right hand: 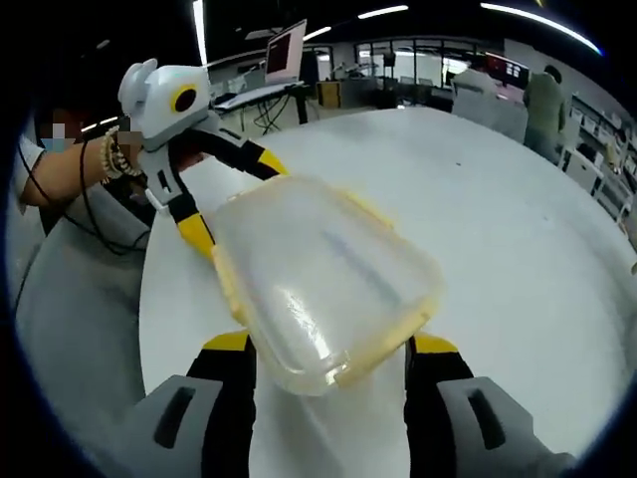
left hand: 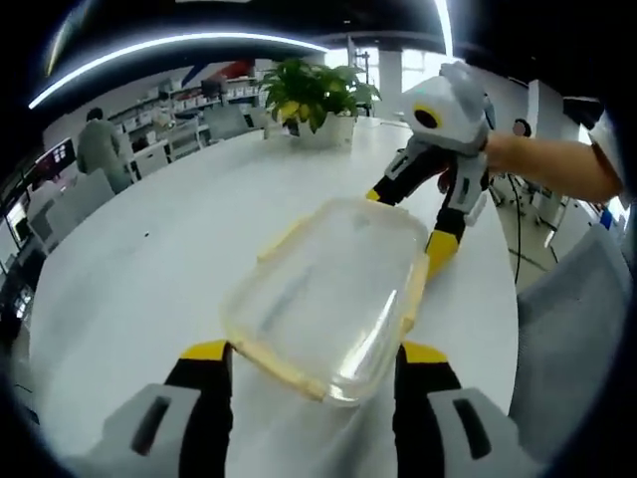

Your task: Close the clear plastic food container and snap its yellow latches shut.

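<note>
Left gripper view: own left gripper (left hand: 317, 360) rose from the bottom edge, jaws spread wide, yellow tips either side of the near end of the clear container (left hand: 328, 294); contact with its walls could not be told; the container lay at frame centre on the white surface (left hand: 149, 269), lid on, pale yellow latches (left hand: 413, 299) along its rim; whether these were snapped down could not be told; the right gripper (left hand: 408, 217) entered from the upper right, held by a person's hand (left hand: 503, 151), jaws spread to straddle the far end of the container; a potted plant (left hand: 317, 100) stood on the surface at upper centre; a person (left hand: 100, 149) in the upper left background, well apart.

Right gripper view: own right gripper (right hand: 326, 351) at the bottom, jaws open and flanking the near end of the container (right hand: 323, 279), which filled frame centre; left gripper (right hand: 231, 199) at upper left, jaws open about the container's far end; a wrist with beaded bracelets (right hand: 114, 154) behind it; a laptop (right hand: 284, 50) on a desk at upper centre.
</note>
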`<state>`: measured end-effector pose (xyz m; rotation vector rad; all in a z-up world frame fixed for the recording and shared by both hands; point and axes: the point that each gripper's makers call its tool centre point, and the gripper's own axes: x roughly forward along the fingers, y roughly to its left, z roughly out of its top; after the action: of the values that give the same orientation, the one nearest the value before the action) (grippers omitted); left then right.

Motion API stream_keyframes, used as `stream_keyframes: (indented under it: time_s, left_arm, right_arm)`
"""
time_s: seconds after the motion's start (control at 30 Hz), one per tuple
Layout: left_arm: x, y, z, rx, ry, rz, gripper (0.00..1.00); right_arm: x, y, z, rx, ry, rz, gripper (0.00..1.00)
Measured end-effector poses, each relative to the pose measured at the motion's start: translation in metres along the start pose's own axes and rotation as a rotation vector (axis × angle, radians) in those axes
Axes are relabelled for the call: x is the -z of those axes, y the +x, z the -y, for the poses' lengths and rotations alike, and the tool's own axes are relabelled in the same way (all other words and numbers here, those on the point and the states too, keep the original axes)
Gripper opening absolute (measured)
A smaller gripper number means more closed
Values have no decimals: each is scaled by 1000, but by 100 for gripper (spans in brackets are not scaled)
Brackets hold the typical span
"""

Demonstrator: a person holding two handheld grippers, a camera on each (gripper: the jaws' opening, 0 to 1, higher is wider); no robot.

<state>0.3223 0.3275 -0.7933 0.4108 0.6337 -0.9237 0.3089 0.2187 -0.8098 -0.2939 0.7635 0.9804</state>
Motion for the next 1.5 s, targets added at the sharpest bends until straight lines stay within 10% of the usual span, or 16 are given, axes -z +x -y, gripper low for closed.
stream_keyframes:
  time_s: [0.47, 1.5]
  left_arm:
    - [14, -10, -53, -7, -5, -8, 62]
    - [-20, 34, -120, -1, 46, 24, 62]
  right_arm:
    - [-38, 37, 6, 3, 10, 7, 57]
    - [-71, 63, 80, 45, 24, 14, 57]
